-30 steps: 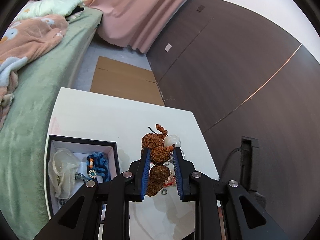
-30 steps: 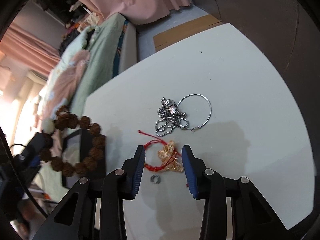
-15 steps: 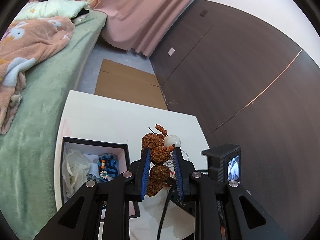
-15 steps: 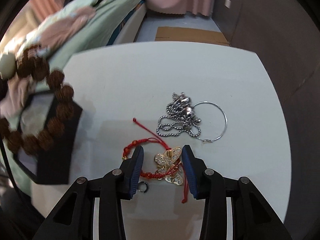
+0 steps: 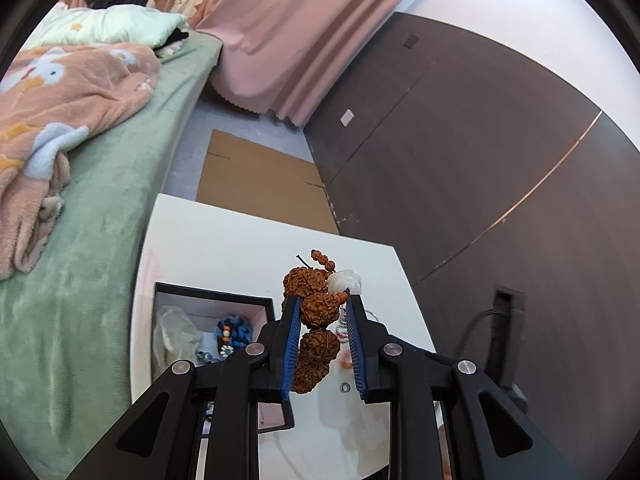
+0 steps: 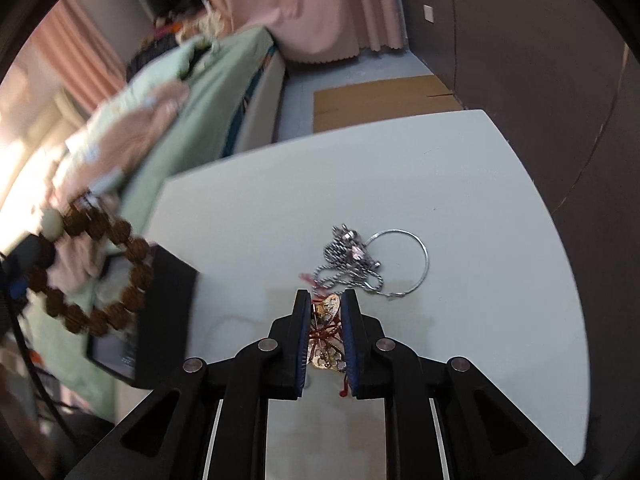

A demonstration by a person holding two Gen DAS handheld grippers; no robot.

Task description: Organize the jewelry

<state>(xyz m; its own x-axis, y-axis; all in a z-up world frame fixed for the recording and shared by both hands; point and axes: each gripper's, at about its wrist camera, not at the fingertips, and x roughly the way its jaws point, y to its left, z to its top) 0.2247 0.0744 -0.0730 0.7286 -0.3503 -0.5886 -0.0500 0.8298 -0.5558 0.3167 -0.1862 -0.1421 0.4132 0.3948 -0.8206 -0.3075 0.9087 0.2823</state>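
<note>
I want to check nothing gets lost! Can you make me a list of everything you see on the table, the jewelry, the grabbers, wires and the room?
Surface: white table, mostly bare.
Job's things: brown bead bracelet in the left gripper; gold charm on red cord in the right gripper, whose jaws have just been closing; silver chain and silver hoop lying on the table; black box holding blue beads.
Clutter: small ring on the table.
Cables: black cable at a wall socket.
Surroundings: green bed, pink curtain, cardboard on the floor.
</note>
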